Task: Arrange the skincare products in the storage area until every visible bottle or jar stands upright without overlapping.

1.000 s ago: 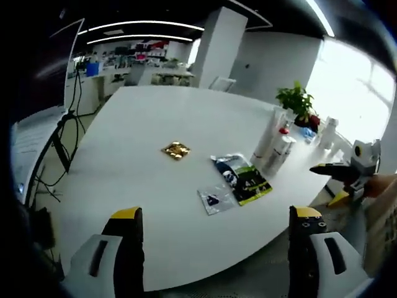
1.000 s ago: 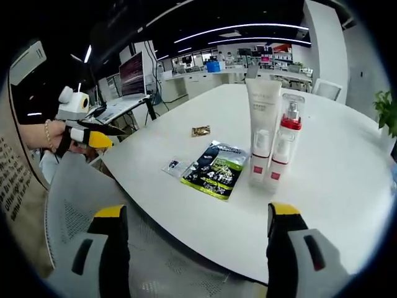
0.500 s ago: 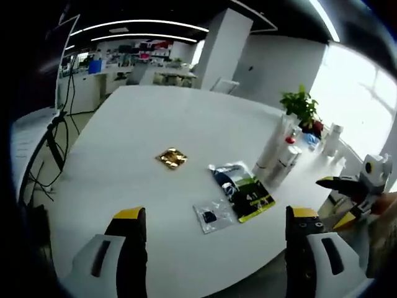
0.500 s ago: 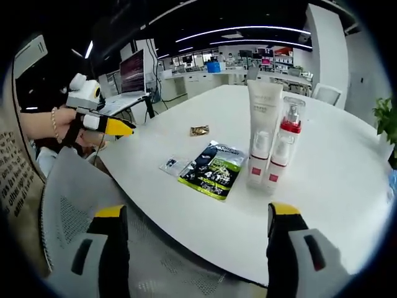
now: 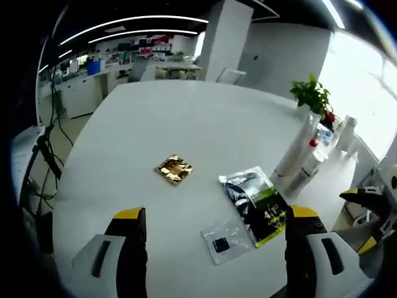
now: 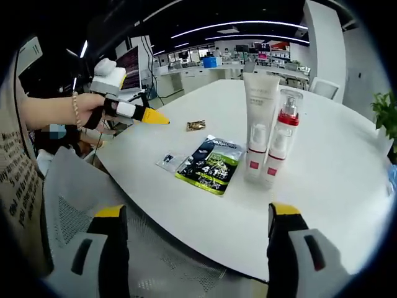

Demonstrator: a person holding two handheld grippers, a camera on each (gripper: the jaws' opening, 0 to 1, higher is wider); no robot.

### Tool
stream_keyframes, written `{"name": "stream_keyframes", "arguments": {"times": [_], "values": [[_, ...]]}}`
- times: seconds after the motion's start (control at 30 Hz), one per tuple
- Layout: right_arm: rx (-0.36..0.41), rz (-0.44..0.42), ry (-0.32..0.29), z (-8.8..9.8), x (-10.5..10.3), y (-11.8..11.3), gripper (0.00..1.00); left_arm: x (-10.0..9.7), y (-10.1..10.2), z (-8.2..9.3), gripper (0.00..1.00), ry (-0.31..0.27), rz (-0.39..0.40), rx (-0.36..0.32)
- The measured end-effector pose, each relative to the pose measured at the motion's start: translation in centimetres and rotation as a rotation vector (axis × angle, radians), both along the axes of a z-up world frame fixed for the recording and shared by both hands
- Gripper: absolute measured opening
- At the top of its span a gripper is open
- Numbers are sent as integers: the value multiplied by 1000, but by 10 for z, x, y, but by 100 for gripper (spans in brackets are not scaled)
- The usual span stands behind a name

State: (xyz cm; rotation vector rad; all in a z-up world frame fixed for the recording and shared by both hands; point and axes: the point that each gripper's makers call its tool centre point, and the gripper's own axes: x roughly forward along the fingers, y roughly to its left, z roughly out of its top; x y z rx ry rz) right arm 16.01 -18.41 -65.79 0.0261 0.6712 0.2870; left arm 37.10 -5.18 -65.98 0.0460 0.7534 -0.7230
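Observation:
A tall white tube (image 6: pixel 259 105) and a red-capped spray bottle (image 6: pixel 283 139) stand upright side by side on the white table (image 6: pixel 335 186), with smaller bottles (image 6: pixel 254 152) right in front of them. In the left gripper view the tube (image 5: pixel 296 149) and spray bottle (image 5: pixel 308 164) stand at the right. My left gripper (image 5: pixel 216 213) is open over the near table edge, above the flat packets. My right gripper (image 6: pixel 197 211) is open, short of the table edge and apart from the bottles. The left gripper (image 6: pixel 146 115) comes in from the left, held by a hand.
A black-green sachet (image 5: pixel 254 203), a small clear packet (image 5: pixel 224 233) and a gold packet (image 5: pixel 174 169) lie flat on the table. A potted plant (image 5: pixel 312 96) and white bottles (image 5: pixel 347 133) stand at the far edge. A mesh chair (image 6: pixel 80 205) sits below the right gripper.
My left gripper has moved forward over the table, so the packets look nearer. The right gripper has stayed almost still. The bottles have not moved.

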Motion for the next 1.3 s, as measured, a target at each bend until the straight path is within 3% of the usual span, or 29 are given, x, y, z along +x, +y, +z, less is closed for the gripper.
{"name": "stream_keyframes", "arguments": {"times": [0.27, 0.6, 0.67, 0.8, 0.93, 1.3], "values": [[-3, -16, 16, -2, 0, -2, 94, 40, -12, -23, 91, 13, 151, 80], [-4, -32, 32, -5, 0, -4, 93, 78, -23, -47, 90, 40, 361, 127], [-5, -35, 32, -5, 0, -5, 93, 82, -26, -50, 88, 47, 375, 138], [-4, -40, 32, -5, 0, -6, 93, 93, -26, -54, 86, -1, 419, 184], [-7, -45, 30, -6, 0, -7, 93, 93, -22, -67, 81, 47, 490, 204], [-6, -64, 27, -6, 1, -12, 93, 109, -30, -77, 74, 43, 498, 246]]}}
